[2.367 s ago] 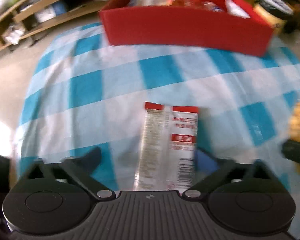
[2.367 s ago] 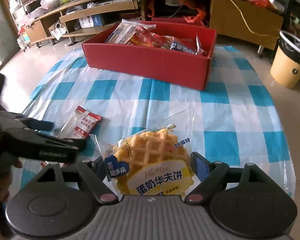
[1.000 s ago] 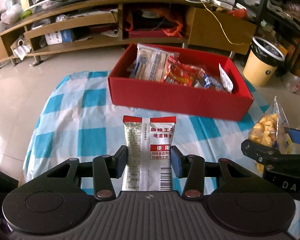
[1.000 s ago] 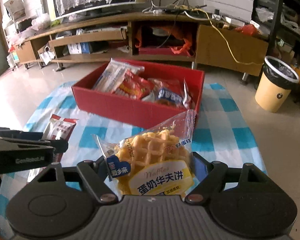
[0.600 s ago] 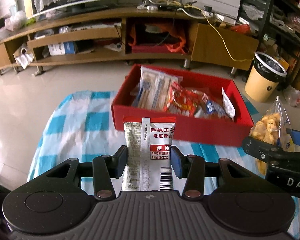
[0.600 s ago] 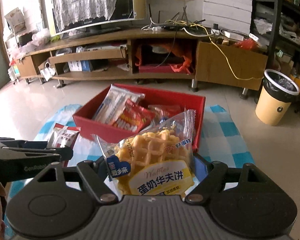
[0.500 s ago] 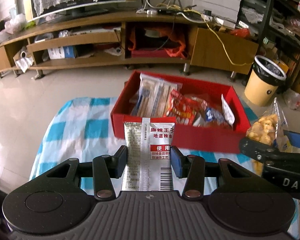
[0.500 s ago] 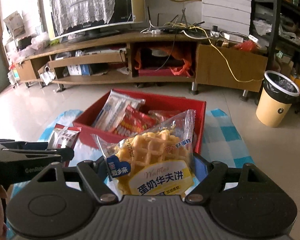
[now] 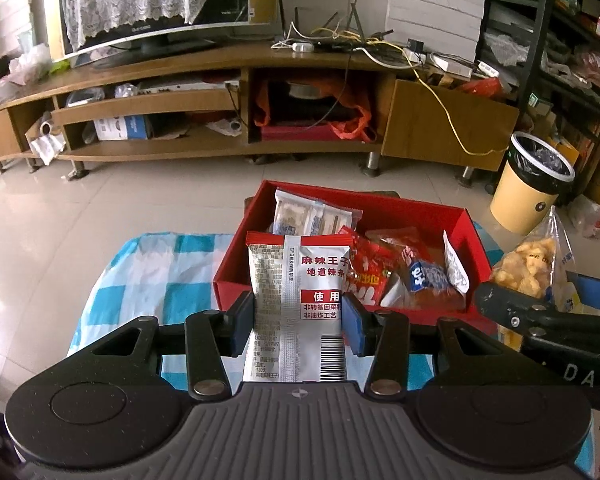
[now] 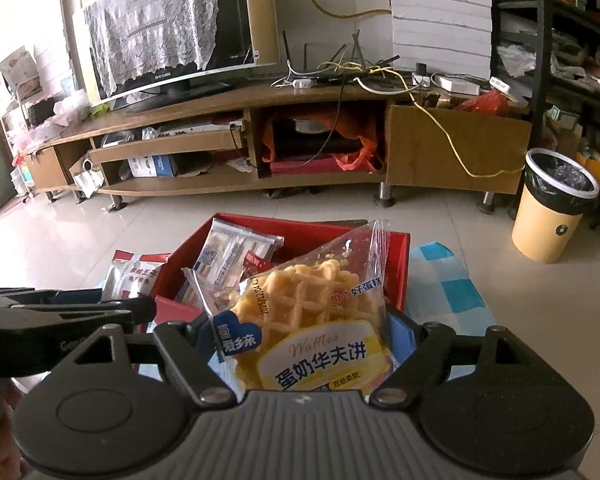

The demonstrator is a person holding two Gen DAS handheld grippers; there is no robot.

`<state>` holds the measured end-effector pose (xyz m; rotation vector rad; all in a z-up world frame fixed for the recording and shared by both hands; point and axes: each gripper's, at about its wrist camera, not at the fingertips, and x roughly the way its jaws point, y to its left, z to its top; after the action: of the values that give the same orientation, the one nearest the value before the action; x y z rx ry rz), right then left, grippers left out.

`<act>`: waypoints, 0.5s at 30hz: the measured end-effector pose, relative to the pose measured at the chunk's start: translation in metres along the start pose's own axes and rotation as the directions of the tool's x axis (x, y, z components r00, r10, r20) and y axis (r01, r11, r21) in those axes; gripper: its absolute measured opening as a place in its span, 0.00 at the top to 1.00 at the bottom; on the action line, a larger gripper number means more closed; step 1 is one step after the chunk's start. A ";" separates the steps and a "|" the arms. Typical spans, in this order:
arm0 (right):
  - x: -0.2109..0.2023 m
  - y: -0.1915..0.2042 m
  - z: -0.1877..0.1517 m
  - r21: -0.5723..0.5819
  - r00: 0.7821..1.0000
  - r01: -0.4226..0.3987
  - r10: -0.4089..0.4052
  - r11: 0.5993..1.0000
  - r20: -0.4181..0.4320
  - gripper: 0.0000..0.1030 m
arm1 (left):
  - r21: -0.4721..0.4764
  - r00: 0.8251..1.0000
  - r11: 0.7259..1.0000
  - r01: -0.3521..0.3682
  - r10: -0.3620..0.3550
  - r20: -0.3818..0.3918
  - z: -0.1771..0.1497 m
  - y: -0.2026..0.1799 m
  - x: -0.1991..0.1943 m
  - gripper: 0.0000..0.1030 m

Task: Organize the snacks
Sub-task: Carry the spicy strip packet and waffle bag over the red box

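Note:
My left gripper (image 9: 298,326) is shut on a silver snack packet with a red top (image 9: 296,300), held upright in the air in front of the red box (image 9: 232,280). My right gripper (image 10: 306,338) is shut on a clear waffle packet (image 10: 304,312), also lifted, and the same waffle packet (image 9: 536,268) shows at the right edge of the left wrist view. The red box (image 10: 398,268) holds several snack packs, among them a clear biscuit pack (image 9: 312,218) and red packs (image 9: 366,276). The silver packet (image 10: 134,274) appears left of the box in the right wrist view.
The box sits on a blue and white checked cloth (image 9: 156,280) on a low table. Behind it are tiled floor, a long wooden TV stand (image 9: 228,112) and a yellow waste bin (image 9: 530,184) at the right. The right gripper's black arm (image 9: 548,320) reaches in beside the box.
Both grippers have risen and tilted up with their packets. The red box has slid lower and closer to the fingers in both views, and more of the TV stand shows.

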<state>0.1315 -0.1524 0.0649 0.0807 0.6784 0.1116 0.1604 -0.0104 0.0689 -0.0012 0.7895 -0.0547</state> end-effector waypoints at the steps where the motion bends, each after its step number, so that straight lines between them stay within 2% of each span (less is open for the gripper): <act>1: 0.001 -0.001 0.001 0.004 1.000 0.000 0.000 1.000 0.002 0.26 | -0.002 1.000 1.000 0.002 -0.002 0.000 0.001 0.000 0.001 0.48; 15: 0.016 -0.009 0.017 0.038 1.000 0.004 -0.004 0.999 0.016 0.26 | -0.010 1.000 1.000 -0.003 0.003 0.022 0.019 -0.004 0.011 0.47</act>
<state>0.1555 -0.1598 0.0671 0.1164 0.6644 0.0940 0.1812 -0.0150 0.0745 -0.0100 0.7674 -0.0479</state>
